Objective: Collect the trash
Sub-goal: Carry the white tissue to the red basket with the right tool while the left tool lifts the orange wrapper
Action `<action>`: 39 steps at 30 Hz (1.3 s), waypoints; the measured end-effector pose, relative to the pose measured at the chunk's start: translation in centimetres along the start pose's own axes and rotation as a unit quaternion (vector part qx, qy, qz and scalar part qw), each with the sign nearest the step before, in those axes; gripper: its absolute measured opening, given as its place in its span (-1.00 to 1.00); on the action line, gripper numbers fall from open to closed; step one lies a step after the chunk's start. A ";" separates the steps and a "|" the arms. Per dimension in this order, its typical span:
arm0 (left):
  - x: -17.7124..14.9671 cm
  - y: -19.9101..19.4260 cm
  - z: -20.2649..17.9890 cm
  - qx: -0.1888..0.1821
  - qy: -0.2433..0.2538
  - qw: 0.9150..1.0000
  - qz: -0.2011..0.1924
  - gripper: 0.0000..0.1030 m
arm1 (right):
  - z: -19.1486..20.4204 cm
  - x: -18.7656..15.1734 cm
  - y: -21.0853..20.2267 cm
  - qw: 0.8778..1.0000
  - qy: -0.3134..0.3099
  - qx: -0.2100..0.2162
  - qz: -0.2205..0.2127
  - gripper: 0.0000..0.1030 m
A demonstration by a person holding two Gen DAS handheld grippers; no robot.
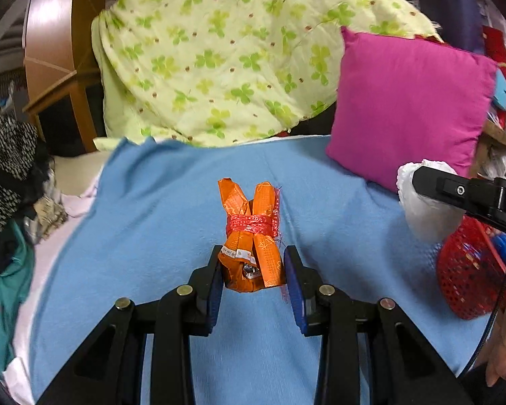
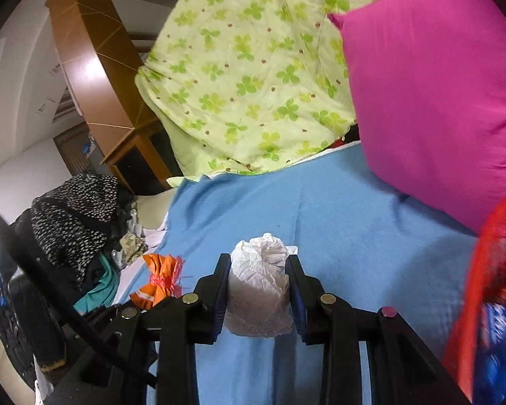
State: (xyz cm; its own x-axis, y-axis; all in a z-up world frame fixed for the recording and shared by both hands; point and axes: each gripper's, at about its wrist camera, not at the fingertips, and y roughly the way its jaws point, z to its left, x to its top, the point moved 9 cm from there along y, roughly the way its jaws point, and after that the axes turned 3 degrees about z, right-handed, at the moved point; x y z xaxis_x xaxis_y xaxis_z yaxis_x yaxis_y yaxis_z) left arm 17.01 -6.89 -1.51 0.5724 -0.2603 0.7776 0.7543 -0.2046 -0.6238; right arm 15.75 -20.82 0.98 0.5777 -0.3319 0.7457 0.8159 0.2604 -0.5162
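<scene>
My left gripper (image 1: 253, 263) is shut on an orange wrapper bundle (image 1: 251, 236) tied with red string, held over the blue blanket (image 1: 151, 236). The bundle also shows at the lower left of the right wrist view (image 2: 160, 280). My right gripper (image 2: 258, 270) is shut on a crumpled whitish plastic bag (image 2: 258, 290). That bag (image 1: 421, 209) and one right finger (image 1: 455, 192) appear at the right of the left wrist view. A red mesh bag (image 1: 465, 270) with blue packaging inside hangs at the far right, just right of my right gripper (image 2: 492, 287).
A pink cushion (image 1: 408, 108) leans at the back right. A green clover-print quilt (image 1: 219, 54) is piled behind the blanket. Dark clothes (image 1: 6, 175) are heaped at the left beside a wooden headboard (image 1: 54, 44).
</scene>
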 end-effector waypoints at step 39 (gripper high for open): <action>1.7 -11.6 -8.6 0.005 0.085 0.994 -0.068 -0.29 | -1.6 -0.7 -17.4 0.997 -0.006 -0.006 -0.073 -0.33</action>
State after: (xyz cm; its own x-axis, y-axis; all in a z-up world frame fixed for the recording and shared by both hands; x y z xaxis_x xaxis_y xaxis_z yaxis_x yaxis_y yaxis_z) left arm 6.45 -13.03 6.36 0.4028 -0.3875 0.8292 0.8244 -0.2400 -0.5126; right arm 1.14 -26.60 8.74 0.4517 -0.3554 0.8183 0.8919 0.1992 -0.4059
